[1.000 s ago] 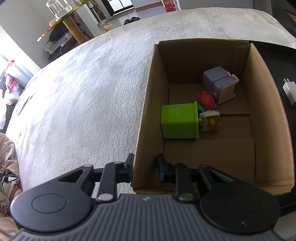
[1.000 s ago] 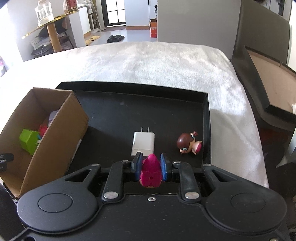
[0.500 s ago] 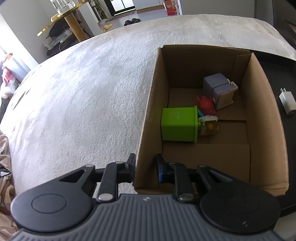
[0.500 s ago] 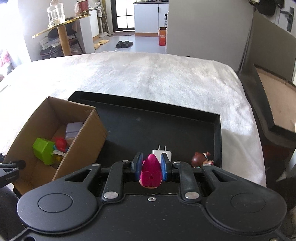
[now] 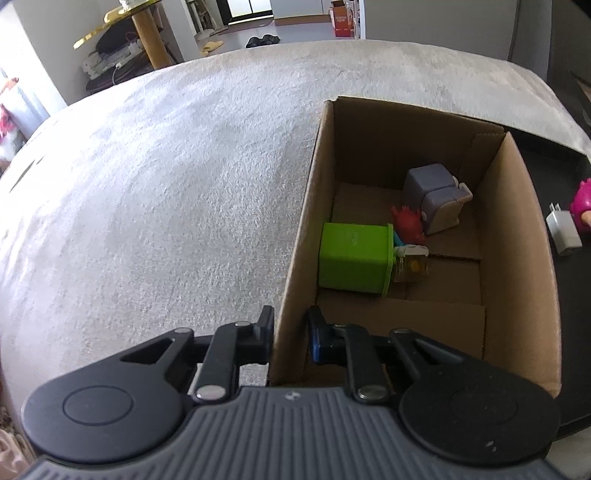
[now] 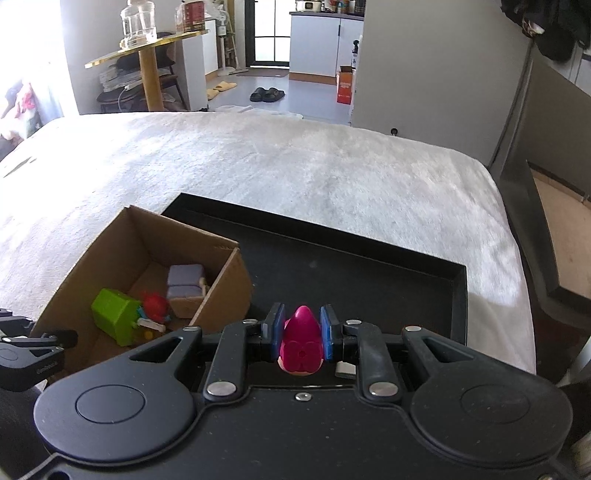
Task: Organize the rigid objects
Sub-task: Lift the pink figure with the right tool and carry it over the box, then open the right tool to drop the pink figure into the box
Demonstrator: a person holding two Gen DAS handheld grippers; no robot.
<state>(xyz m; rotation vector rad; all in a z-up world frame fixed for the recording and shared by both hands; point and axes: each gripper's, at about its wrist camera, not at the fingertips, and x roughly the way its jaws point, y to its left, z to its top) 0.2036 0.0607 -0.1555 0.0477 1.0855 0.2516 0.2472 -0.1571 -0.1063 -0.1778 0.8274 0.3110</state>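
Left wrist view looks down on a pale, fuzzy blanket (image 5: 177, 192) that covers the whole work surface, with an open cardboard box (image 5: 517, 258) standing on it. Past the blanket's far edge are a round gold-topped side table (image 6: 147, 40) carrying a clear glass jar (image 6: 138, 22), pairs of slippers (image 6: 266, 94) on a grey floor, an orange carton (image 6: 345, 86) and white cabinets. A shallow black tray (image 6: 369, 258) sits on the blanket just beside the box.

The left gripper (image 5: 290, 332) straddles the box's near left wall, one finger outside and one inside; its jaws have just been closing on that cardboard wall and now pinch it. Inside the box lie a green cube (image 5: 352, 256), a red toy (image 5: 406, 223), a grey-lilac block toy (image 5: 434, 197) and a small yellowish piece (image 5: 412, 264).

The right gripper (image 6: 301, 332) pinches a magenta toy (image 6: 300, 341) between its blue pads, held above the tray's near edge. A white charger (image 5: 563, 234) lies on the tray, mostly hidden behind this gripper in the right wrist view.

Compared with a second ago, the right wrist view has risen: more of the room shows, the charger and the small doll have slipped beneath the gripper body, and the magenta toy now enters the left view's right edge
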